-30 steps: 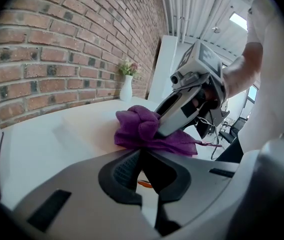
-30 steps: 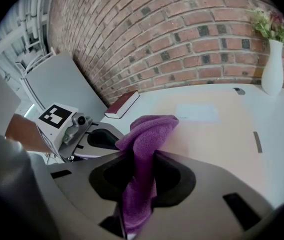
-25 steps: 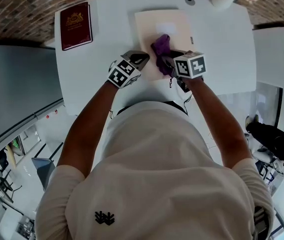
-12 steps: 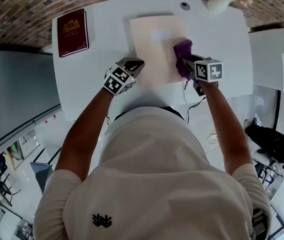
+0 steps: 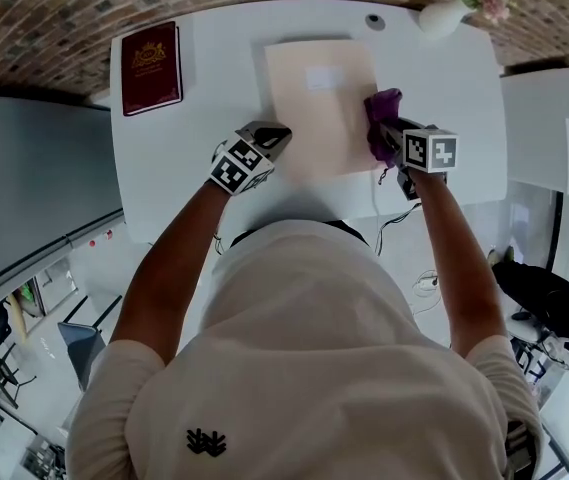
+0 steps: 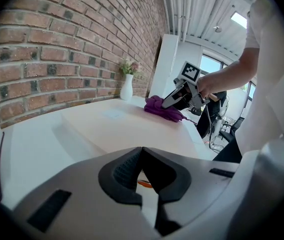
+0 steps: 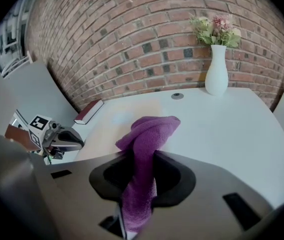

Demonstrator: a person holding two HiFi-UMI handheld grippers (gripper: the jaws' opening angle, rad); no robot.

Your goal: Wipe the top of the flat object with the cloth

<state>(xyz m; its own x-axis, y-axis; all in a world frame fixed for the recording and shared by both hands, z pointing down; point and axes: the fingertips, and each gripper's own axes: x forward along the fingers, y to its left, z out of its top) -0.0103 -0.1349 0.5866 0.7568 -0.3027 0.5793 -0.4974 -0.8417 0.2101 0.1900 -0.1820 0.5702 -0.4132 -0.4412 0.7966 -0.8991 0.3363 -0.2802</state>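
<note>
- Sweeping to the right since a second ago, the right hand-held gripper (image 5: 388,131) now sits at the flat object's right edge. Earlier it worked near the middle of that object's near side.
- Its jaws are clamped on the purple cloth (image 5: 381,106), which bunches out ahead of them and rests on the flat object (image 5: 319,103) at that edge.
- The left hand-held gripper (image 5: 267,134) has its jaws pressed together with nothing between them. It sits at the flat object's near-left corner, though whether it touches the object is unclear.
- The flat object lies on the white table (image 5: 214,88). A dark red book (image 5: 151,54) lies well to its left, and a white vase (image 5: 442,13) stands past its far-right corner.
- Wiping looks to be mid-stroke, at the end of a pass.
- The next move probably calls for reversing leftward over a fresh band, likely the far part, while keeping the cloth pressed down and on the surface.
</note>
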